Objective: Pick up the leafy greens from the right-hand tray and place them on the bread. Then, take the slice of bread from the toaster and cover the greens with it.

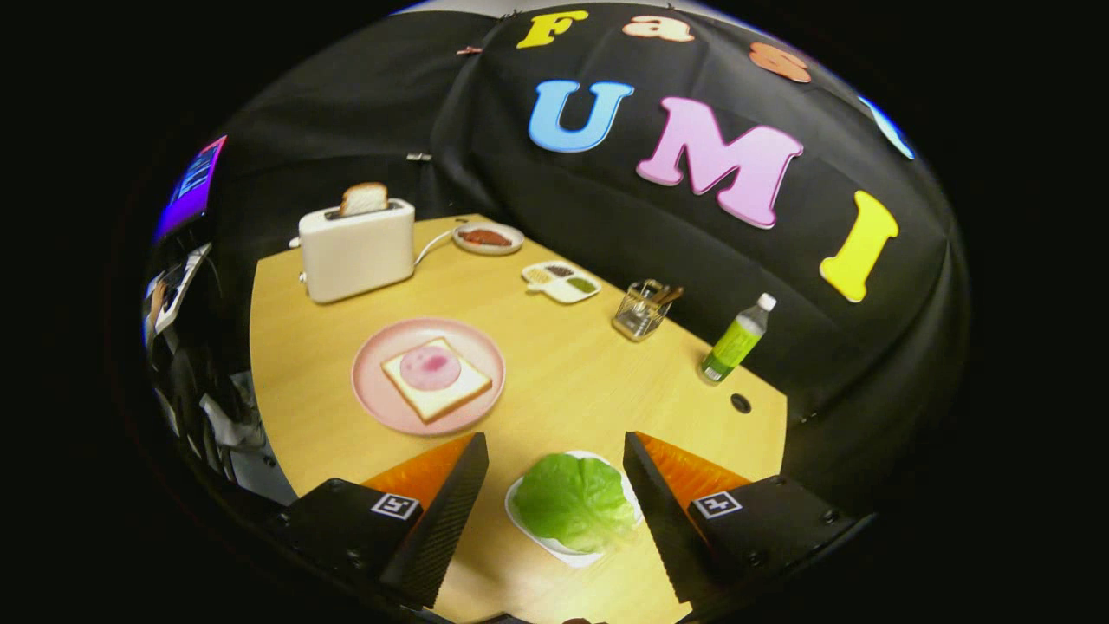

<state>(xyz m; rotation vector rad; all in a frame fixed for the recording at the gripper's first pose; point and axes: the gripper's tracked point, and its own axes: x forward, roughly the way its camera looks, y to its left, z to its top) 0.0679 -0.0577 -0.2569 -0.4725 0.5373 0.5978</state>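
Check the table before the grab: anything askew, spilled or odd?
Nothing stands out. The leafy greens lie in their white tray between the open jaws of the gripper. The bread sits flat on the pink plate with a pink slice on top. A second bread slice stands in the toaster. The bottle is upright; no spills.

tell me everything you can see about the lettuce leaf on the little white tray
The leafy greens are one bright green, crinkled leaf with faint veins, looking soft and slightly glossy. It lies flat on a small white tray, covering most of it, on the wooden table. The gripper is open, a finger on each side of the leaf, neither touching it.
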